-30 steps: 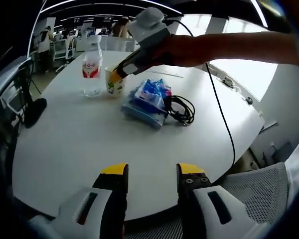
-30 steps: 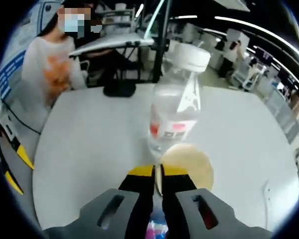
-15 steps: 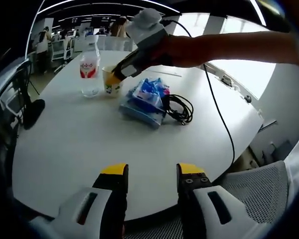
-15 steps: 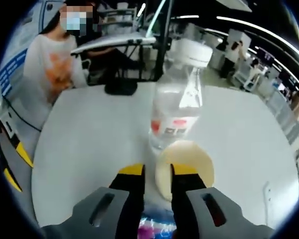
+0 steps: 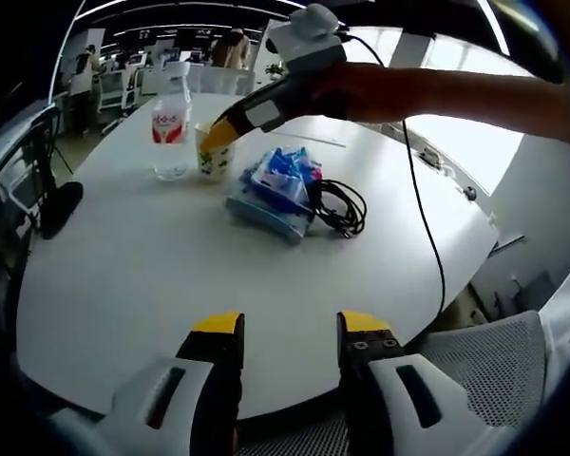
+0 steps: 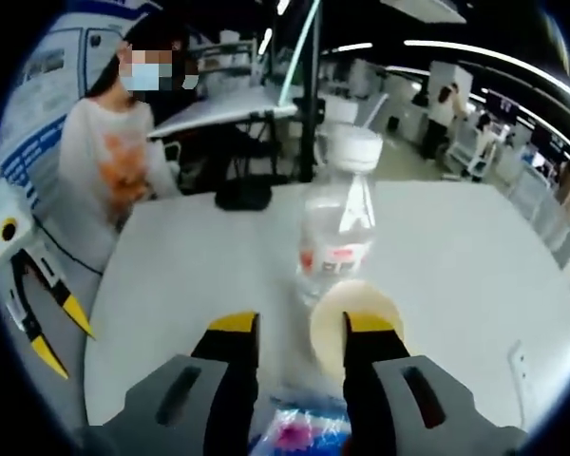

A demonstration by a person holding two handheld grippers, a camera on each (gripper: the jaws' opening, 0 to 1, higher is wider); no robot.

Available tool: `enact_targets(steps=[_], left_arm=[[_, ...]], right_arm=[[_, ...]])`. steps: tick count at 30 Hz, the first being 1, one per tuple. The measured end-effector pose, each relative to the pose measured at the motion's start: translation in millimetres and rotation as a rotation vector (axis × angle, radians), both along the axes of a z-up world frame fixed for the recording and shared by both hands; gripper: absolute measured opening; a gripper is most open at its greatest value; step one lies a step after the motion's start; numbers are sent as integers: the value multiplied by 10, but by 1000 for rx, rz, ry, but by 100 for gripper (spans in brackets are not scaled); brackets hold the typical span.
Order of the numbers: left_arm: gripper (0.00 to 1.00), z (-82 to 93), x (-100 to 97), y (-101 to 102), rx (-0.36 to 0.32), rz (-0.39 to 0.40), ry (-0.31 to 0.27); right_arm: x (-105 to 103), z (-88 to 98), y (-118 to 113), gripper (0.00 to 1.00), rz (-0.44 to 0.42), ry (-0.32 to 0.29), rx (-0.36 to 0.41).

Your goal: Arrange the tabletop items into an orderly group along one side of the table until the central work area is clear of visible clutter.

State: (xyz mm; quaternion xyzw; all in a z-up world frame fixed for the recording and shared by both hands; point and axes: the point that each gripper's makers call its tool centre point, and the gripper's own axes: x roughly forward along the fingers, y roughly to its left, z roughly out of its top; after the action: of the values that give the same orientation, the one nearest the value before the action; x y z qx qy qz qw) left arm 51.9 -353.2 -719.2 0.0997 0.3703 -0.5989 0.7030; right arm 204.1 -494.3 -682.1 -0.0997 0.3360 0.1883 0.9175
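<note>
A clear water bottle (image 5: pixel 169 128) with a red label stands upright at the far side of the white round table (image 5: pixel 152 275). A paper cup (image 5: pixel 212 158) stands beside it, with a blue tissue pack (image 5: pixel 271 190) and a coiled black cable (image 5: pixel 340 207) nearby. My right gripper (image 5: pixel 218 135), held by a hand, hovers over the cup. In the right gripper view it (image 6: pixel 301 325) is open, and the cup (image 6: pixel 361 302) sits just behind its right jaw, in front of the bottle (image 6: pixel 337 233). My left gripper (image 5: pixel 290 328) is open near the table's near edge, holding nothing.
A grey mesh chair (image 5: pixel 494 361) stands at the table's near right. A thin cord (image 5: pixel 423 218) trails from the right gripper across the table. A seated person (image 6: pixel 104 166) and desks lie beyond the far edge. The left gripper's yellow tips (image 6: pixel 62 328) show at left.
My right gripper, shut on the cup's rim a second ago, has opened, let the cup go and drawn back a little. The left gripper has stayed put.
</note>
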Motion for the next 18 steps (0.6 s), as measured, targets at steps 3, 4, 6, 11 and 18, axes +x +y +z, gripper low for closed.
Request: enact_targets(steps=[3,4,6,11,18], left_arm=[[38,11,9,0,-4,5,-1],[37,11,9,0,-4,5,-2],[37,12,3,3,-3,2,-4],[37,18,-20,-10,-6,-8,-6],[37,36,-28,-15,-14,-10,-4]], right_arm=[[-55,79,-36,34,-13,-19,4],[-70,104,-50,34,-23,-25,9],[-108,152,-92,34,-43,-40,18],[-243,244,-209,34,-88,-65,25],[-457,291,-362,34,-159,-88,34]])
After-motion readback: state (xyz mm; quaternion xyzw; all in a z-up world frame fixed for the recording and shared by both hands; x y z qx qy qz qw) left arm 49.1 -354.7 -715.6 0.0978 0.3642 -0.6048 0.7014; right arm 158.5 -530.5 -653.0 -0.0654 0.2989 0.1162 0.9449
